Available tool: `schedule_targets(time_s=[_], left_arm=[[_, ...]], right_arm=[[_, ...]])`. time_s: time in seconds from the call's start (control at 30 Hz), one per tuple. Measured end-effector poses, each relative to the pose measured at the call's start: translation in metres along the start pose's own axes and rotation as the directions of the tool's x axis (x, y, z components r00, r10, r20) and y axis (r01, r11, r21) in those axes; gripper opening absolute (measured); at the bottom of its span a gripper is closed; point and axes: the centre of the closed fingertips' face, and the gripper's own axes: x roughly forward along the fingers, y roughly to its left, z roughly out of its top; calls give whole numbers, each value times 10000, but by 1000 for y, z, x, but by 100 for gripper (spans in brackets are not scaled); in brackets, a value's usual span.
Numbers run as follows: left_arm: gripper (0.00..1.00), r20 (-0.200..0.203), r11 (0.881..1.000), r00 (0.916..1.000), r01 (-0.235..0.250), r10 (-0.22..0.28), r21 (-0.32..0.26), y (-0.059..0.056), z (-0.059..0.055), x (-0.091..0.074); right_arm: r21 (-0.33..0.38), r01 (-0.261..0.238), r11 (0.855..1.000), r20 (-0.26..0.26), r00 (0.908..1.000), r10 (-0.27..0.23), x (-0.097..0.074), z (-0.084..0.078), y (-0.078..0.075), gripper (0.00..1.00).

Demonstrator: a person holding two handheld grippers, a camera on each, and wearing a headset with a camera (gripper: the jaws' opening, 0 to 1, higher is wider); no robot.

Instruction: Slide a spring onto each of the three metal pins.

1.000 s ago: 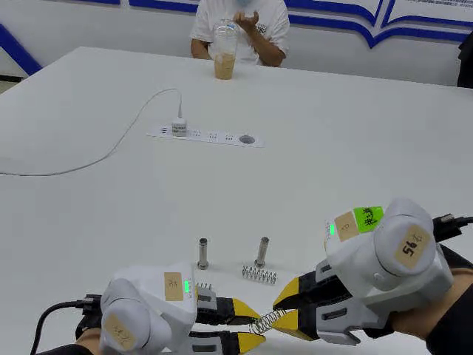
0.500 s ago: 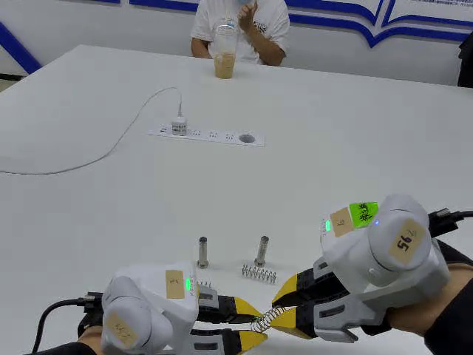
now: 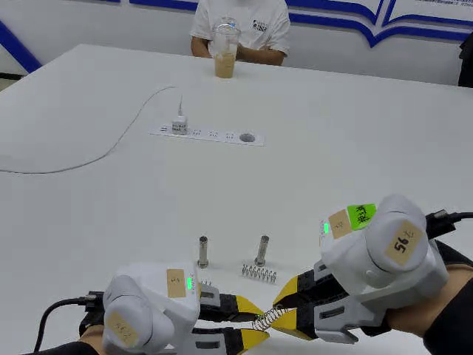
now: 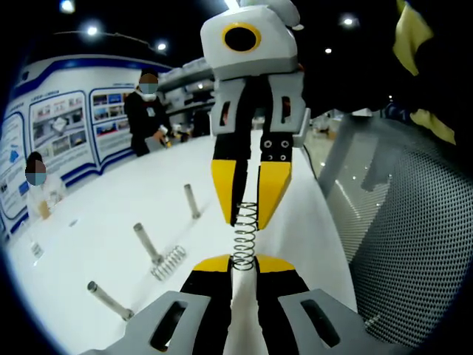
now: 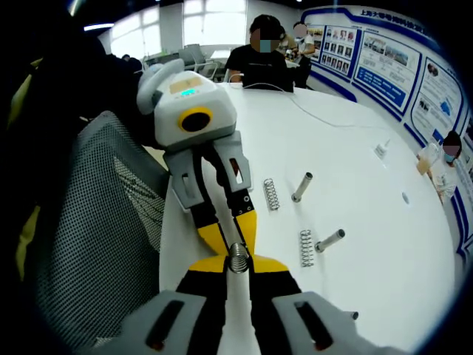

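Observation:
A small steel spring [image 3: 267, 319] hangs in the air between both grippers, just above the table's near edge. My left gripper [image 3: 251, 326] is shut on one end of it and my right gripper [image 3: 284, 308] is shut on the other end, yellow tips facing each other. In the left gripper view the spring [image 4: 244, 233] runs from my left gripper [image 4: 235, 264] up to the right gripper [image 4: 247, 211]. Two upright metal pins [image 3: 202, 251] [image 3: 261, 251] stand just beyond; a third pin [image 4: 108, 299] shows too. A loose spring [image 3: 259, 274] lies by the right pin, another [image 5: 271, 194] near the left one.
A white power strip [image 3: 207, 135] with a plugged charger and cable lies mid-table. A cup with a brown drink [image 3: 225, 52] stands at the far edge in front of a seated person [image 3: 240, 18]. A mesh chair [image 5: 96, 222] sits behind the near table edge.
Both grippers hold the spring almost still, the right one drifting slightly left. The seated person's hand has come down from their face.

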Motion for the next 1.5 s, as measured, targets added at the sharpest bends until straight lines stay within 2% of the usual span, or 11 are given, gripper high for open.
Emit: schedule_targets(time_s=[0.13, 0.37, 0.73, 0.97, 1.23, 1.37, 1.5], left_arm=[[21, 39, 9999, 9999, -107, 108, -121, 2, 1, 0], [24, 135, 9994, 9997, -193, 197, -280, 3, 5, -4], [36, 214, 9967, 9980, -577, 590, -574, 8, 6, -15], [42, 178, 9916, 9949, -975, 994, -844, 14, 0, -27], [48, 158, 9816, 9884, -1484, 1513, -1204, 26, -8, -41], [51, 114, 9718, 9813, -1885, 1920, -1420, 35, -13, -50], [52, 55, 9657, 9771, -2095, 2128, -1533, 39, -17, -57]], right_arm=[[-3, 34, 10000, -86, 10000, -34, -1, -2, -1, 12], [64, 200, 9998, -200, 9996, -199, -8, -6, -7, 12], [293, 568, 9980, -485, 9973, -553, -24, -15, -22, 12], [495, 962, 9941, -655, 9935, -928, -38, -21, -36, 12], [700, 1207, 9902, -908, 9893, -1141, -48, -30, -45, 12], [820, 1292, 9882, -1015, 9875, -1207, -53, -33, -48, 12], [895, 1359, 9867, -1104, 9859, -1258, -55, -37, -51, 12]])
